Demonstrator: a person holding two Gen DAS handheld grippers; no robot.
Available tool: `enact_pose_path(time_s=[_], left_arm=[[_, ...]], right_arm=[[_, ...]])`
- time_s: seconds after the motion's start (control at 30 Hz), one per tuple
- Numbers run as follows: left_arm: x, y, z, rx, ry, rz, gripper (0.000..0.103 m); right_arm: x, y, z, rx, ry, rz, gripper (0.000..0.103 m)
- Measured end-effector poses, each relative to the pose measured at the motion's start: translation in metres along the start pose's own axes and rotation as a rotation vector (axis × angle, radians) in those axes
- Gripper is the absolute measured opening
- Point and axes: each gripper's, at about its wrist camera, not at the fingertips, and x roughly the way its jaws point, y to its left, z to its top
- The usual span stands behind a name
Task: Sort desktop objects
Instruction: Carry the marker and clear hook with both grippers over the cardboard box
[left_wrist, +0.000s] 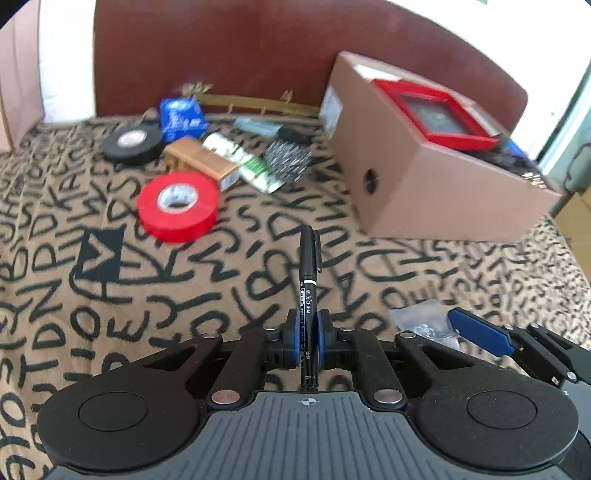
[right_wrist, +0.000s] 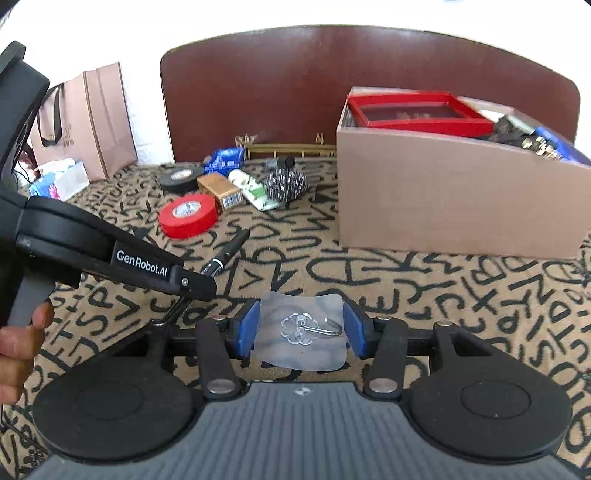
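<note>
Two grippers in hand. Left gripper (left_wrist: 309, 341) clamped tight on slim black marker pen (left_wrist: 307, 280), blue pads pressed to its barrel, capped end pointing forward over tan blanket printed with black letters (left_wrist: 110, 295). Right gripper (right_wrist: 301, 330) part-way apart, blue pads touching both edges of clear plastic adhesive sheet with transparent flower-shaped wall hook and metal wire (right_wrist: 303, 328), sheet held between them above the blanket. Bare hand (right_wrist: 18, 343) on the left gripper's handle, seen at the right-wrist view's left edge.

Beyond the marker tip, toward the dark brown headboard: red roll of tape (left_wrist: 179, 206). Behind that roll, copper-coloured small carton (left_wrist: 201, 160), black roll of tape (left_wrist: 133, 144), blue packet (left_wrist: 183, 118), white-and-green tube (left_wrist: 240, 160) and steel-wool scourer (left_wrist: 288, 158). Right of the red roll, well apart: open brown cardboard box (left_wrist: 424, 184) holding red square frame (left_wrist: 439, 110).
</note>
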Motion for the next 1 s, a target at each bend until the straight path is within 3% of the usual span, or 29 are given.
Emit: enact_pose_path(time_s=[0.23,0.5,0.8,1.0], left_arm=[[-0.030,-0.027,0.022,0.036,-0.080,-0.055,0.005],[-0.048,-0.068,0.066,0.094,-0.166,-0.131,0.005],[-0.028,-0.113,0.131,0.120,-0.176,-0.190,0.005],[0.002,-0.145,0.170,0.161,-0.169,-0.185,0.005]], right_arm=[[-0.032,-0.010,0.018,0.005,-0.094,-0.022,0.055],[-0.057,-0.049,0.057,0.046,-0.195,-0.048,0.055],[-0.062,-0.101,0.106,0.059,-0.286,-0.133,0.056],[-0.041,-0.144,0.133,0.076,-0.286,-0.194,0.057]])
